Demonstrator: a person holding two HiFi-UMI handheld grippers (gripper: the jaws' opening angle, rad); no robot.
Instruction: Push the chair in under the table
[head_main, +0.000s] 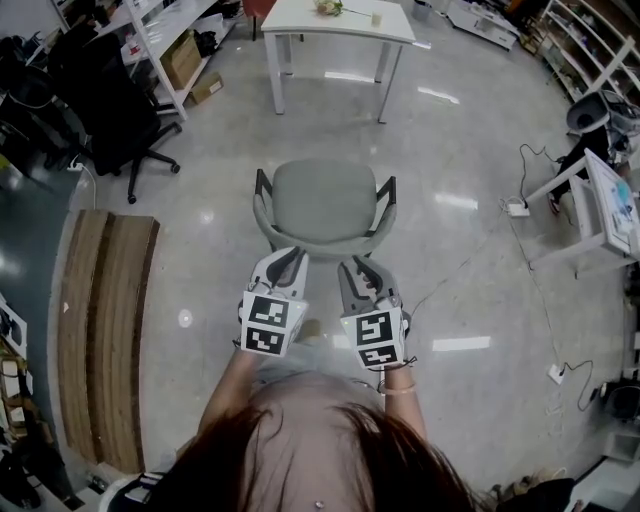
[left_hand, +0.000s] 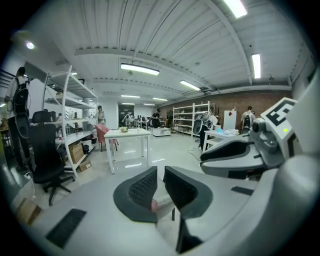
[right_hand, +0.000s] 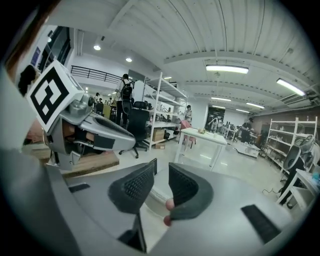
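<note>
The chair (head_main: 324, 200) is standing out on the open floor (head_main: 460, 150), well apart from the table (head_main: 300, 22). Its seat is facing the table and its back is turned to the person. So the push looks like it is only just starting, and almost all of the way is left to go. The chair needs to be rolling or sliding straight ahead until its seat is sitting under the table top. The left gripper (head_main: 283, 262) and the right gripper (head_main: 357, 270) are side by side at the top of the chair's back. Each one's jaws are narrow and seem to be pinching the rim of the back between them. Nothing is lying on the floor between the chair and the table. A few small things are sitting on the table's far edge, too small to name. Off to the left, a brown box (head_main: 182, 58) is sitting on a shelf (head_main: 160, 25), and what it is holding is not showing.
</note>
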